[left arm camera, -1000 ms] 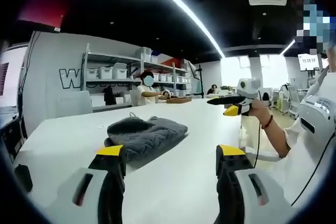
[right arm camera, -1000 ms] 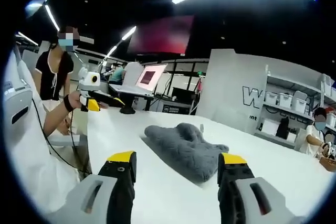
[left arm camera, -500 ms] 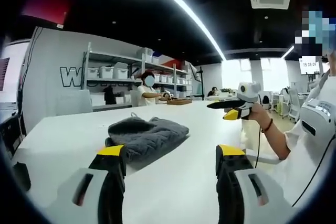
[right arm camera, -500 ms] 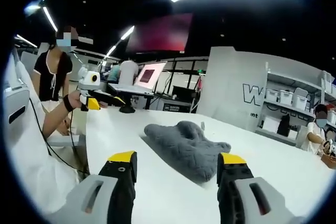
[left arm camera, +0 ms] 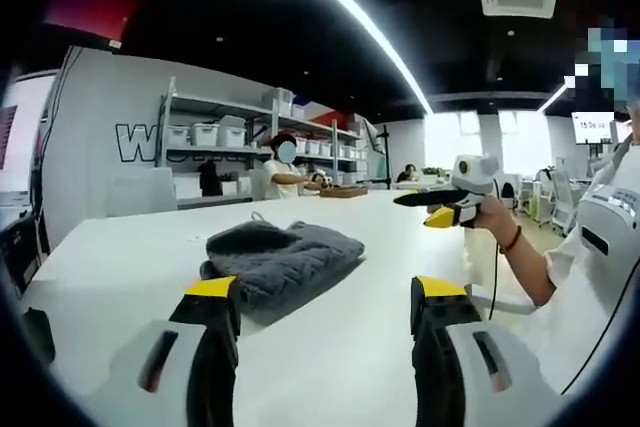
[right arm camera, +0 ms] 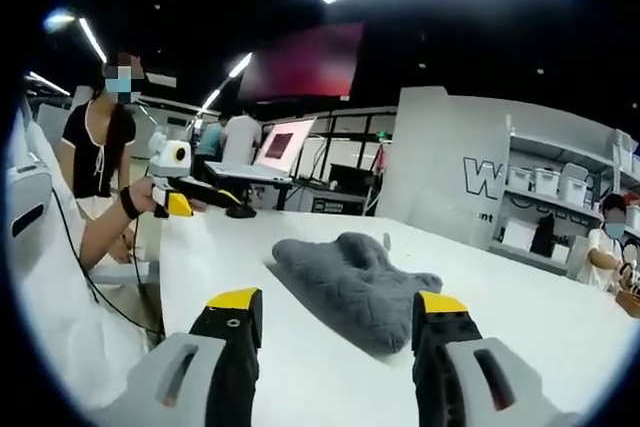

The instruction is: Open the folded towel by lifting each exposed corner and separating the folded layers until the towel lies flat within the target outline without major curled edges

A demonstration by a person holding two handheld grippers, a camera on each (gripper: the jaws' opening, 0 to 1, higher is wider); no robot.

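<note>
A folded grey towel [left arm camera: 280,257] lies bunched on the white table [left arm camera: 380,237]; in the right gripper view the same towel [right arm camera: 355,282] sits between and beyond my jaws. My left gripper [left arm camera: 325,297] is open, held above the table a little short of the towel, nothing between its yellow-tipped jaws. My right gripper [right arm camera: 335,307] is also open and holds nothing. The right gripper [left arm camera: 440,205] shows in a hand at the right of the left gripper view, and the left gripper [right arm camera: 185,197] shows at the left of the right gripper view.
Shelving with white bins [left arm camera: 215,137] stands behind the table, and a person [left arm camera: 280,172] sits there. A laptop [right arm camera: 270,152] and a small black object [right arm camera: 242,211] rest at the table's far end. A person's arm and white clothing [left arm camera: 590,267] are at the table edge.
Both views have shifted only slightly. The towel lies as before and both grippers stay open.
</note>
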